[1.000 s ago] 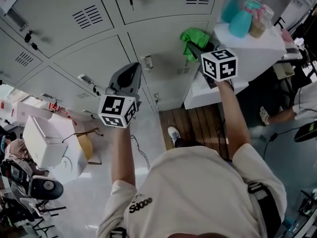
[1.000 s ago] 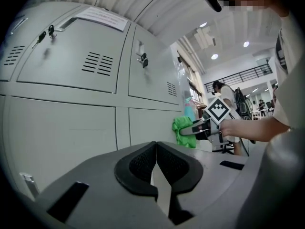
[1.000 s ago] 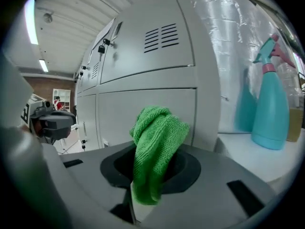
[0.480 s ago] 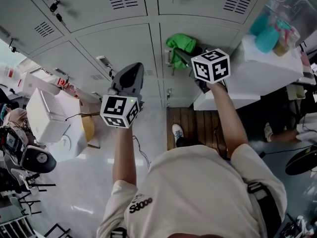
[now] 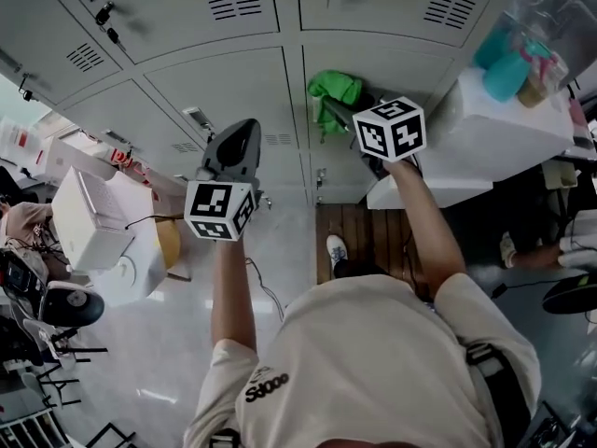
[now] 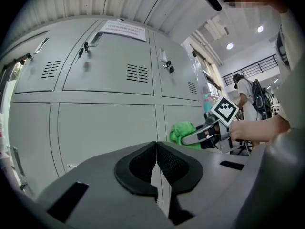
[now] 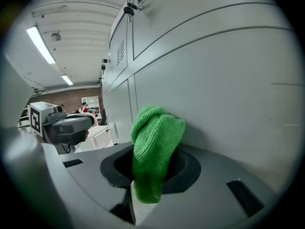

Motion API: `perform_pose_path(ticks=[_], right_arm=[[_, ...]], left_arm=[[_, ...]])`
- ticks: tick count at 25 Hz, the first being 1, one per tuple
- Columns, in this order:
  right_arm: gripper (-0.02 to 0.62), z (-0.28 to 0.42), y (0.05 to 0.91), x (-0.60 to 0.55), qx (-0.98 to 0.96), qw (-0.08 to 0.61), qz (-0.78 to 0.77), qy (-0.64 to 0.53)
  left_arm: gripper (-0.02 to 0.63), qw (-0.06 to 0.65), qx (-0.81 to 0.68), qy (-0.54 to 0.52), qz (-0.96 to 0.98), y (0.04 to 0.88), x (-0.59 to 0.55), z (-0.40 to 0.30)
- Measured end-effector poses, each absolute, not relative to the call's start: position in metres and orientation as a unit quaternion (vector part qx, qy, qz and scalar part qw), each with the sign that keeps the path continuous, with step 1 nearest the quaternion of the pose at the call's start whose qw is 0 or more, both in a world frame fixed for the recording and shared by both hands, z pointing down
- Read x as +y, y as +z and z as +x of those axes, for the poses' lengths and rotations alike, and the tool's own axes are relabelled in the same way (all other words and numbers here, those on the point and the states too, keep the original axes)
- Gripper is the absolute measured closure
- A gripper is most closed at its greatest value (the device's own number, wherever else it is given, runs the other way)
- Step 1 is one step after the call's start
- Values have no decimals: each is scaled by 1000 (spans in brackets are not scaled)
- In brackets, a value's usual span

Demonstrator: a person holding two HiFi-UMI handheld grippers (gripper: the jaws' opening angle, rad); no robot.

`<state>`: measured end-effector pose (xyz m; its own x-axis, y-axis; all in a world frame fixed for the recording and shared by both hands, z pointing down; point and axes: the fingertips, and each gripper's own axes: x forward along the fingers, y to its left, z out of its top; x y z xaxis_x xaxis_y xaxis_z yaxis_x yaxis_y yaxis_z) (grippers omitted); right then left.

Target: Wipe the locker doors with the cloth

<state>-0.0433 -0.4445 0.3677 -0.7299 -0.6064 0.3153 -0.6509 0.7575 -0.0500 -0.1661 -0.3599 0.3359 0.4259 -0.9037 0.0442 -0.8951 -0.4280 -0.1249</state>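
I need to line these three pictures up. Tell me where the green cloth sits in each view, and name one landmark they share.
Head view: upper middle, the green cloth against a locker door, at the tip of the right hand-held gripper.
Left gripper view: right of centre, bunched at that gripper's tip.
Right gripper view: centre, clamped between the jaws.
Shared landmark: the grey locker doors with vent slots.
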Motion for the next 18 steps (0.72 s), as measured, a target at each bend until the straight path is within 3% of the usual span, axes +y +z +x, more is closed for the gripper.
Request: perform_pose_path(ticks=[18], right_arm=[[512,161,416,-461,-808,144,561,105]], left_arm=[[588,38,463,-42,-885,340,-382,-87]])
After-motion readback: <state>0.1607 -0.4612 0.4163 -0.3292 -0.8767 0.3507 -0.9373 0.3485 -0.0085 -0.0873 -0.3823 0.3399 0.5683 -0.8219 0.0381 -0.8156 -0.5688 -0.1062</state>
